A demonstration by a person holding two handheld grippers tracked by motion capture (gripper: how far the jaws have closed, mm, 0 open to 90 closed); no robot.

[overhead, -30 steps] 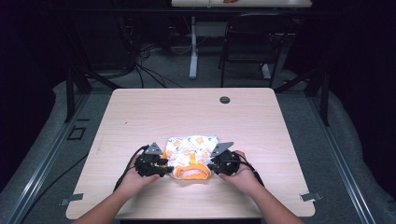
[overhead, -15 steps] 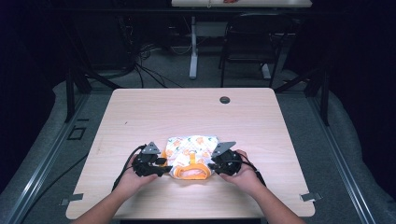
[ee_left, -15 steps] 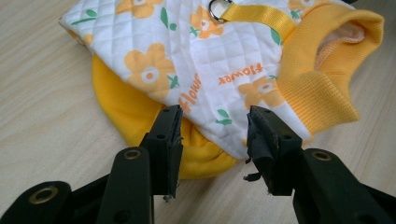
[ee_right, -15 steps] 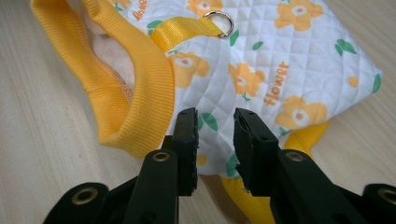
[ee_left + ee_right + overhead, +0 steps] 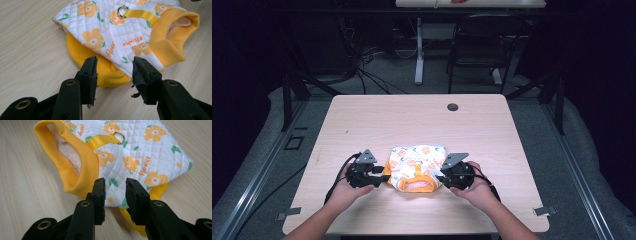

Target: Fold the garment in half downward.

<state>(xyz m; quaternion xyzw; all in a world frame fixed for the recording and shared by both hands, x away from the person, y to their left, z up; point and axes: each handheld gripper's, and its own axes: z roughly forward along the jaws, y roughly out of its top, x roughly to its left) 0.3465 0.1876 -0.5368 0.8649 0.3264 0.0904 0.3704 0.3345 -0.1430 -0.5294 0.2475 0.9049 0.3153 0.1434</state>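
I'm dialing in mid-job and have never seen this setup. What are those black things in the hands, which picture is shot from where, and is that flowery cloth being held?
A person at a wooden table holds hand tools with two black jaws. The overhead picture shows the left tongs and right tongs on either side of a small quilted pet vest, white with orange flowers and yellow trim. The two close-ups come from cameras riding on each tool, looking along its jaws. In both, the jaws stand apart with the vest's edge in front of them; the right jaws have just been opening. Nothing is held. A strap with a metal ring lies on top.
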